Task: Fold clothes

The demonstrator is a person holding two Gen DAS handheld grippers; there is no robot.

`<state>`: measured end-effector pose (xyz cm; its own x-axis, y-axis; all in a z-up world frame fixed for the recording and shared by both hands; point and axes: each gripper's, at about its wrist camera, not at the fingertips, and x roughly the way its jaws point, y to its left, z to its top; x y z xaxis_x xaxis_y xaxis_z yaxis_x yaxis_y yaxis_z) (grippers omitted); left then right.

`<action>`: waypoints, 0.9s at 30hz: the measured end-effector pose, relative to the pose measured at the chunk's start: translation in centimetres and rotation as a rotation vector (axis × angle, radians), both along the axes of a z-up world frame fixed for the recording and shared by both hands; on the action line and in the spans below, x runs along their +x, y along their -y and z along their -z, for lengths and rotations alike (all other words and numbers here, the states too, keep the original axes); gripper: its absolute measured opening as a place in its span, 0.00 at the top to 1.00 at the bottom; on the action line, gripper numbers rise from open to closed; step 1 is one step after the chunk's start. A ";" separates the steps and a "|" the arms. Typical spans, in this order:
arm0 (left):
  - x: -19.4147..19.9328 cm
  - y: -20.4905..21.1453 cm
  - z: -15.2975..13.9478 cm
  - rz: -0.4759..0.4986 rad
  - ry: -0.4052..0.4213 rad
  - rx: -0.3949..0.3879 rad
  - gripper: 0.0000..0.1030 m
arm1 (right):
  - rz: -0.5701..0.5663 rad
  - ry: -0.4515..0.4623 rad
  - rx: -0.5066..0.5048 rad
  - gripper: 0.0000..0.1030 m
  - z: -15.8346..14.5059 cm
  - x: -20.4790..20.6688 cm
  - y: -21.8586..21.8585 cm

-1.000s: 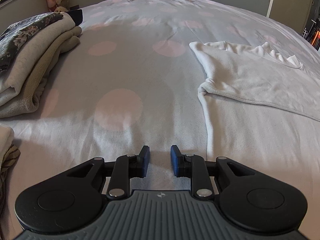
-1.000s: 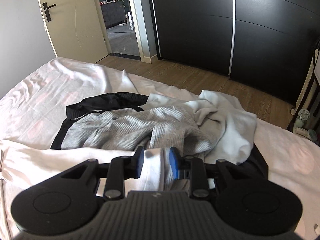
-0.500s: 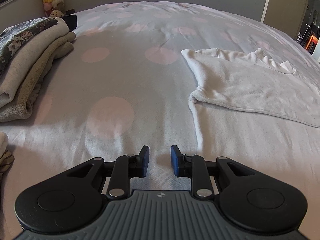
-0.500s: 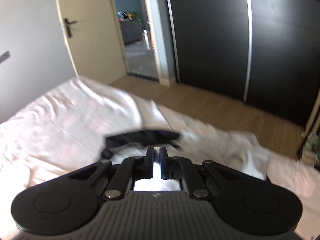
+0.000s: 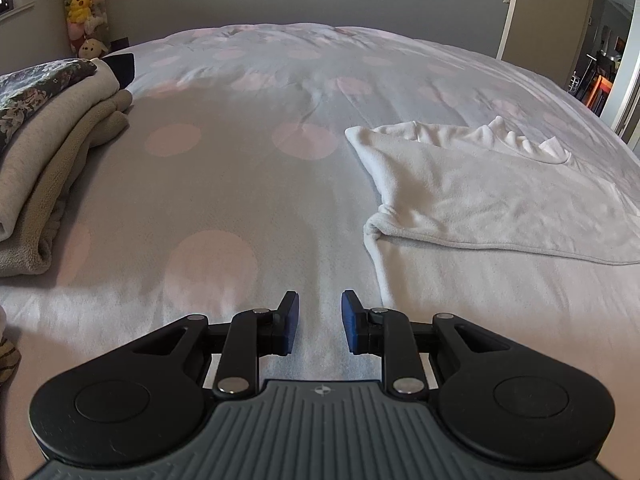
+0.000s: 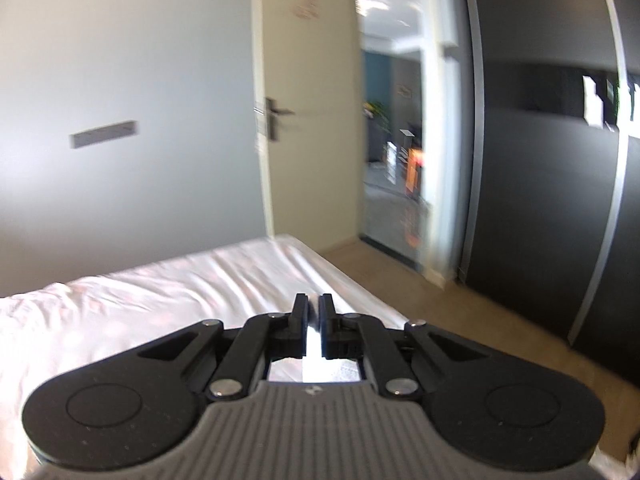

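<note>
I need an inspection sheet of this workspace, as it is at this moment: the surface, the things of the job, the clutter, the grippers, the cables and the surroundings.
Surface: bed with a pale cover with pink dots, wrinkled.
Job's things: white garment lying partly spread on the right; stack of folded clothes at the left edge; a pale cloth pinched in the right gripper, too little shown to name.
Clutter: plush toys in the far left corner.
Grippers: left gripper open, nothing between its jaws; right gripper shut on the pale cloth, above the bed.
Cables: nothing seen.
Surroundings: open door, dark wardrobe, wooden floor.
</note>
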<state>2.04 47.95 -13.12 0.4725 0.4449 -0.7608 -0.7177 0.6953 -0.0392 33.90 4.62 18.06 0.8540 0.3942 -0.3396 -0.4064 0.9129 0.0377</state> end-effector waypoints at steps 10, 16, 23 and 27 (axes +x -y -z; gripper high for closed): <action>0.4 -1.9 0.6 0.033 0.025 -0.024 0.79 | -0.260 0.056 -0.020 0.94 -3.0 -5.9 -17.0; -0.1 -3.0 0.6 0.015 0.068 -0.073 0.79 | -0.408 -0.011 -0.056 0.94 0.6 -8.7 -24.3; -0.4 -3.7 0.7 -0.006 0.094 -0.112 0.79 | -0.532 -0.140 -0.151 0.94 9.5 -11.4 -31.1; -0.5 -4.1 1.0 -0.017 0.102 -0.121 0.78 | -0.573 -0.206 -0.184 0.97 14.5 -12.3 -34.5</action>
<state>1.57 52.03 -14.07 0.5431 0.3618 -0.7577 -0.7175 0.6687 -0.1949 21.57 39.13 3.60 0.4353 0.6886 -0.5800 -0.8333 0.5520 0.0299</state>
